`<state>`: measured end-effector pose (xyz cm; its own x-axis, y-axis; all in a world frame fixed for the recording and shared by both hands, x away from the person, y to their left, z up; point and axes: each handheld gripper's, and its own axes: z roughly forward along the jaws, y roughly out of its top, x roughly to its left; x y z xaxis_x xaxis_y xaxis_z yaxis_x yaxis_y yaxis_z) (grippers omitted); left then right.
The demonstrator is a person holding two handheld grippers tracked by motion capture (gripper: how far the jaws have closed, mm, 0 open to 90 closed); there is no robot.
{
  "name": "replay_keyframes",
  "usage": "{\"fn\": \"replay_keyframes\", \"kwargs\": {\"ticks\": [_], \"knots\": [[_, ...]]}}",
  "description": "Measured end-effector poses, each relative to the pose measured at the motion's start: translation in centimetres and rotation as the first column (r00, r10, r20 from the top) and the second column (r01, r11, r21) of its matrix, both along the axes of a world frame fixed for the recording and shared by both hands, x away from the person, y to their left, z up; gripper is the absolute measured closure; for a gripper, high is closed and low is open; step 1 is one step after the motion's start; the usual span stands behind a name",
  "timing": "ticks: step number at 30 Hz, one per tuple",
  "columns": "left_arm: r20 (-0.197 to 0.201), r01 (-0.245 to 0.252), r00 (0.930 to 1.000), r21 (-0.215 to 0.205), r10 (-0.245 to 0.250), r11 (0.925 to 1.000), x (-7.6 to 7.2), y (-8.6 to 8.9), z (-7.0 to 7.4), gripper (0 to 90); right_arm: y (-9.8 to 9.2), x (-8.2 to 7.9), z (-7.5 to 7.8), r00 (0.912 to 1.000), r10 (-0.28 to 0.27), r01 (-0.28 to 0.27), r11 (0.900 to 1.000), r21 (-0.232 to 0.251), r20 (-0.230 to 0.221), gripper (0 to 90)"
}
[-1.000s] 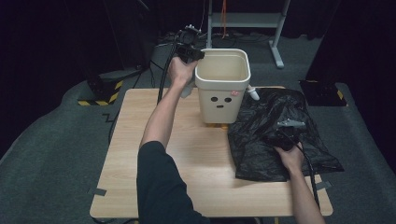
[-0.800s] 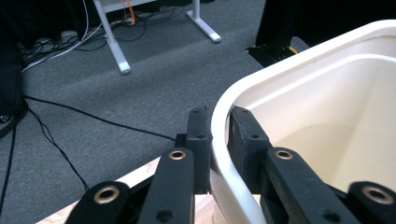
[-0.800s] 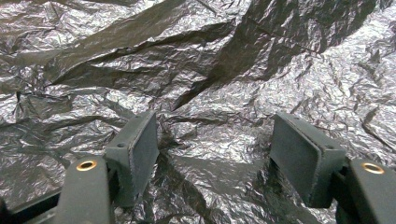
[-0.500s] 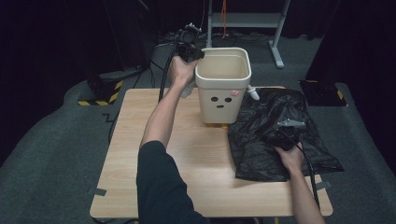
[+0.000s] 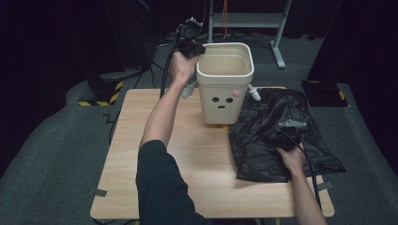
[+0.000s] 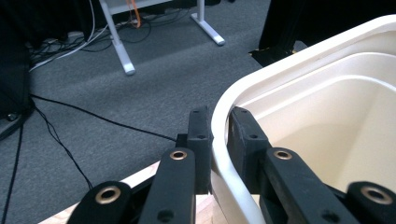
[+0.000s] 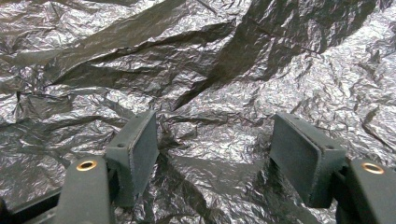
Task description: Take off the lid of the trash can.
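Table (image 5: 155, 187): light wood, room to work on the near left. Black bag (image 5: 274, 131) lies crumpled flat on the right half. Cream bin (image 5: 224, 89) stands upright at the far middle, touching the bag's left edge.

Left gripper (image 6: 218, 135) is clamped on the bin's far-left rim, one jaw outside, one inside. Right gripper (image 7: 215, 149) sits low over the middle of the bag, jaws spread wide with nothing between them; can't tell from here if the tips touch the film.

Risks, my read:
- One-corner hold on the bin: any pull or lift tips it or twists it out of the jaws.
- Film is thin and slick: a flat pinch may catch nothing, or only one layer.
- Dragging the bag could nudge the bin.
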<state>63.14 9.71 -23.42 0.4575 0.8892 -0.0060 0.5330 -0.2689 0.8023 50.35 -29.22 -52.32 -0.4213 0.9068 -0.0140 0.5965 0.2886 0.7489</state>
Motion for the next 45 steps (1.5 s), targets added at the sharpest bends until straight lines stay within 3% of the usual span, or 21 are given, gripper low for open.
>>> {"fn": "replay_keyframes", "kwargs": {"ticks": [10,17,26,45], "knots": [[0.007,-0.003,1.0000,0.001,0.003,1.0000,-0.2,0.1,0.5,79.2,0.0,0.0,0.0,1.0000,0.001,-0.001,1.000,-0.001,0.001,31.9],[0.008,-0.016,0.9998,-0.020,0.016,0.9997,-0.4,0.6,1.0,79.3,0.0,0.0,0.0,1.0000,0.001,-0.001,1.000,-0.001,0.000,31.9],[0.003,-0.027,0.9996,-0.005,0.027,0.9996,-0.9,1.5,1.4,79.4,0.0,0.0,0.0,1.0000,0.000,0.000,1.000,0.000,0.000,31.9],[0.030,-0.040,0.9988,0.015,0.040,0.9991,-2.6,2.9,1.6,79.4,0.0,0.0,0.0,1.0000,0.002,-0.002,1.000,-0.003,0.002,31.8]]}}
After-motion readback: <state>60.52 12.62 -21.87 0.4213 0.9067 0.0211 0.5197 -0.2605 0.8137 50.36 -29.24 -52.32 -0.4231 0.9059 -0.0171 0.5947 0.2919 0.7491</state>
